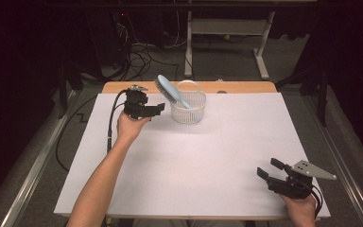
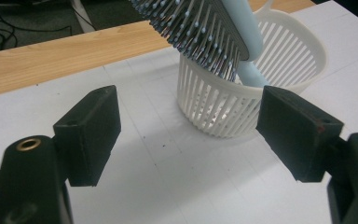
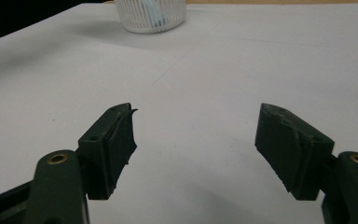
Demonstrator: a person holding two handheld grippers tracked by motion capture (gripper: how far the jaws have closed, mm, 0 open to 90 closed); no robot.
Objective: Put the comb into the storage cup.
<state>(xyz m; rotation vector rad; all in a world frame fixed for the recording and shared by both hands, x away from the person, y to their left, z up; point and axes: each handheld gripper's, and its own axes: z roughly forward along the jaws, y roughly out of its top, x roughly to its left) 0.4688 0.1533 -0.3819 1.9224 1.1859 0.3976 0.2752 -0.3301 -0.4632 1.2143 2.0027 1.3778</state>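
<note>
My left gripper (image 1: 157, 108) has its jaws spread apart with nothing between them, just beside the white basket (image 1: 189, 111), which stands at about three o'clock from it. The blue hairbrush (image 1: 170, 91) stands handle-down in that basket, its bristled head leaning out over the rim toward ten o'clock. I judge the brush is placed and my left hand is letting go; the next move calls for drawing clear without knocking the head. My right gripper (image 1: 270, 169), also spread and empty, hangs near the table's five o'clock corner.
</note>
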